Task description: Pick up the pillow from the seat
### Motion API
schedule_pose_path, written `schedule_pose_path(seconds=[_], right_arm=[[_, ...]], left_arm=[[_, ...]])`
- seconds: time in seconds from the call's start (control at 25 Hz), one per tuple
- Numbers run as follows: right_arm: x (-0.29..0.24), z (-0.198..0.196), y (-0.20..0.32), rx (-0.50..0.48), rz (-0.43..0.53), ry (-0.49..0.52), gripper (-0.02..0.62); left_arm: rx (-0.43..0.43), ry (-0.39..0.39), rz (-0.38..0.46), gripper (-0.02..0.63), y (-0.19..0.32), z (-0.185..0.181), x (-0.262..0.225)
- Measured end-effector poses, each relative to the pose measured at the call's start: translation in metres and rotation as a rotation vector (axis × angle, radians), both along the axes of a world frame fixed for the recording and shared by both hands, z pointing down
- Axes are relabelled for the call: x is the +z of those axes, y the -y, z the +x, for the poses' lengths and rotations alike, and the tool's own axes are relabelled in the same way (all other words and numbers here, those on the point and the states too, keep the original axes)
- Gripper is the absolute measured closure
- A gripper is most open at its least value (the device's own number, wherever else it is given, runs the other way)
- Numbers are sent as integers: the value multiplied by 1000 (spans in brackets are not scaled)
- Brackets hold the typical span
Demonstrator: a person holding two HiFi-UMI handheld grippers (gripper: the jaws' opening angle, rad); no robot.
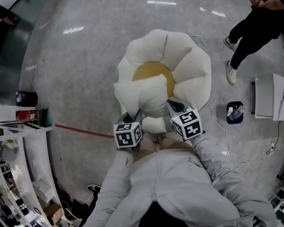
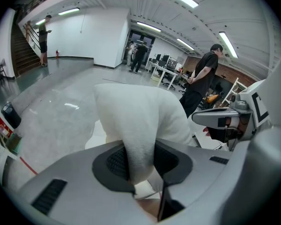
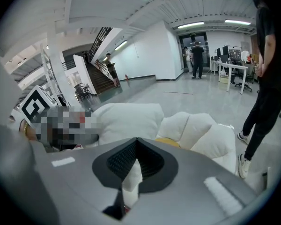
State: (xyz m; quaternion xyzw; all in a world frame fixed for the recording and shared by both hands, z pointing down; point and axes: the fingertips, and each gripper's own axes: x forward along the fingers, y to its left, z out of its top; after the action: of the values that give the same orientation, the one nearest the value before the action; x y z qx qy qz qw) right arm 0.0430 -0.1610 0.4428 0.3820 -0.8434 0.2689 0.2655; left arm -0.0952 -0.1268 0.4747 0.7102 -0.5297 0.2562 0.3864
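I had the pillow clamped from both sides. My left gripper was pinched on a thick fold at its near left corner, the jaws held a little apart by the stuffing. My right gripper was nipped almost closed on a thin flap of fabric at the near right corner. The pillow hung between them over the near edge of the flower-shaped seat, covering part of its yellow middle. I judged this to be the lifting step, with the grasp made and the pillow coming away, though I could not tell whether its far lower edge had cleared the petals. The next move, as I saw it, called for raising both hands evenly and drawing the pillow toward my chest. The right grip held so little cloth that a jerk could have pulled it free. Room was generous above and toward me. A bystander stood beyond the seat's right edge, a small dark bin and a cable lay on the floor near it, and shelves stood well off to the left.
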Motion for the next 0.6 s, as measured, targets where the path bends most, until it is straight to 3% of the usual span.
schedule_pose_path(seconds=[0.6], right_arm=[[-36, 4, -5, -12, 98, 8, 596]], left_arm=[[6, 4, 49, 497, -10, -8, -21]])
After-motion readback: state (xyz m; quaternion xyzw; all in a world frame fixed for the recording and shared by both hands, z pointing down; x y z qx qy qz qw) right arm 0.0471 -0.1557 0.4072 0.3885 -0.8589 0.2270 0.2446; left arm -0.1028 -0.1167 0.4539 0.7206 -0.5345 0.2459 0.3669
